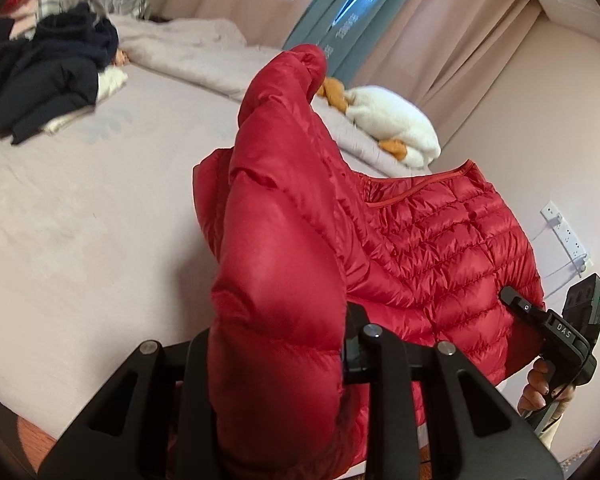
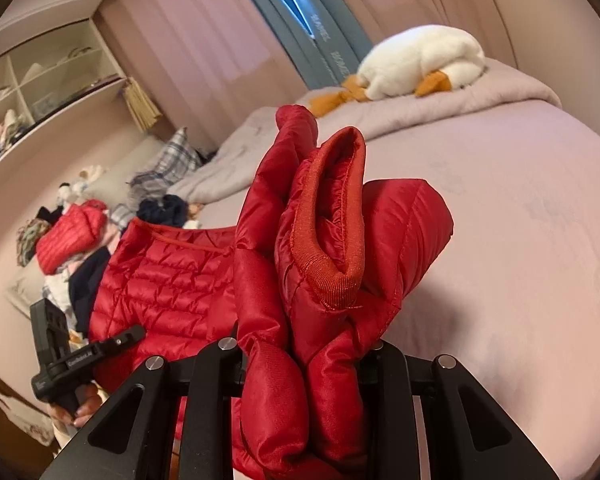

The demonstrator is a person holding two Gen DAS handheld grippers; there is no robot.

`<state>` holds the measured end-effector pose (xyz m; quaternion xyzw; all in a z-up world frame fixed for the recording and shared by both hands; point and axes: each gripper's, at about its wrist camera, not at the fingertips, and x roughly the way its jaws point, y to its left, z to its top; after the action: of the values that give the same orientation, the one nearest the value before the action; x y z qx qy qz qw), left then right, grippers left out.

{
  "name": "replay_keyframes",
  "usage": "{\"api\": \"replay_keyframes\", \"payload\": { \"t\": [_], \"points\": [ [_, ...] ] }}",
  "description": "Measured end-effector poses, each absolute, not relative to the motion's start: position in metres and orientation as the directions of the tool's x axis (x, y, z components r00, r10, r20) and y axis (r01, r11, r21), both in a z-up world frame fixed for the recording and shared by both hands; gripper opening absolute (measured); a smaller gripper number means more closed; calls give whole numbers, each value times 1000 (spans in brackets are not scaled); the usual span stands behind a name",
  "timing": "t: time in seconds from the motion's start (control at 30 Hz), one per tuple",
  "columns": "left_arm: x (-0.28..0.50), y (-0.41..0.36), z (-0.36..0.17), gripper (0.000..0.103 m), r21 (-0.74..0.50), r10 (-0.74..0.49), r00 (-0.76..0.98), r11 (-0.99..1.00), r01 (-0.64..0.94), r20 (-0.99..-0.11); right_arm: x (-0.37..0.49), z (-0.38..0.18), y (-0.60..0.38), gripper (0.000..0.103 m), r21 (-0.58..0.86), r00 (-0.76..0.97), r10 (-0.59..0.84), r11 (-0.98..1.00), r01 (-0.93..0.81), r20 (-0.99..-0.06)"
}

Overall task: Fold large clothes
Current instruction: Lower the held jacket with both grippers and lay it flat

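So both grippers have a bite of the same red puffer jacket (image 1: 440, 248), which is held up over the bed (image 1: 80, 220) instead of lying flat on it. The left gripper (image 1: 276, 360) has its fingers pinching a thick puffy fold that bulges up between them. The right gripper (image 2: 304, 364) is pinching a bunched sleeve, with the ribbed cuff (image 2: 332, 248) sticking up above it. The quilted body of the jacket hangs stretched between the two. A white plush goose (image 2: 420, 60) lies on the blanket near the curtains, and a pile of dark clothes (image 1: 48, 76) sits at the far side.
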<state>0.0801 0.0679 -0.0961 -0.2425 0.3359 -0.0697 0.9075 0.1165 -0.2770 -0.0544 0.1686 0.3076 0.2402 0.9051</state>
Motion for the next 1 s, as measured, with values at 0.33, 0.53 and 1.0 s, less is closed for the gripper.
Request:
{"api": "replay_keyframes", "payload": {
  "t": [0.33, 0.53, 1.0],
  "points": [
    [112, 73, -91, 28, -426, -225, 800, 904, -42, -556, 114, -45, -270, 28, 361, 761, 468, 874, -325, -449],
    [139, 64, -113, 28, -393, -196, 770, 916, -77, -607, 136, -50, -255, 28, 269, 791, 372, 925, -269, -487],
    [159, 67, -202, 41, -358, -164, 609, 910, -211, -776, 189, -137, -285, 35, 272, 647, 243, 960, -57, -723]
  ]
}}
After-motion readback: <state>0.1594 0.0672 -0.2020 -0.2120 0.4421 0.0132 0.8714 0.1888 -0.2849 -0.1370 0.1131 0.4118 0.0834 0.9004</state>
